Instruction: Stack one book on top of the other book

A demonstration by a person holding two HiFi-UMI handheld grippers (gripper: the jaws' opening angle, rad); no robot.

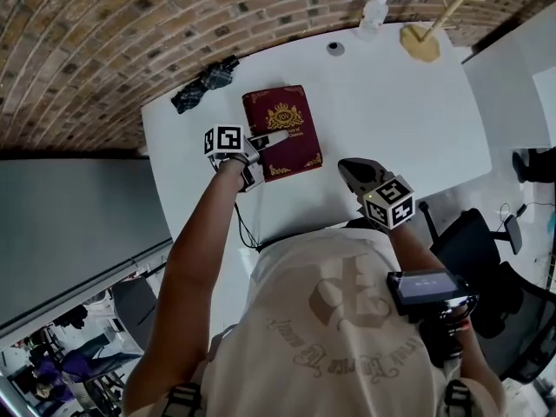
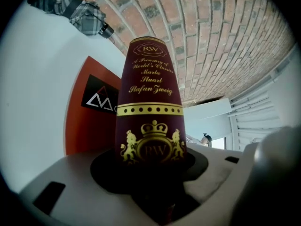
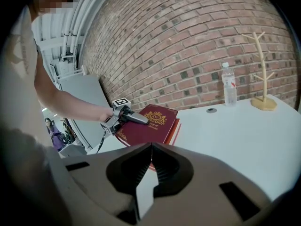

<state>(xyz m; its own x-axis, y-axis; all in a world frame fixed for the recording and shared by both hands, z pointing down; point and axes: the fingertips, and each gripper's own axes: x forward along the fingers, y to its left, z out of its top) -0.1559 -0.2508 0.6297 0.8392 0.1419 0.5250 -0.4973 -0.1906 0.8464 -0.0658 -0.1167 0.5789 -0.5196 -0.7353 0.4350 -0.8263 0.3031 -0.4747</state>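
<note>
Between the jaws of the left gripper (image 1: 276, 137) the maroon book (image 1: 300, 115) is pinched by its edge, laid over the orange book (image 2: 77, 121). Placement is judged almost done; release and a clean withdrawal are called for. The right gripper (image 1: 347, 168) is held pressed together, empty. Both books are borne by a white table (image 1: 391, 102) backed by a brick wall (image 1: 104, 42).

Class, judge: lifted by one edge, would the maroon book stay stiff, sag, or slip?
Probably stiff: the maroon book shows no sag where the left tongs clamp its edge. Its smooth cover might slip. Its thickness suggests some weight.
</note>
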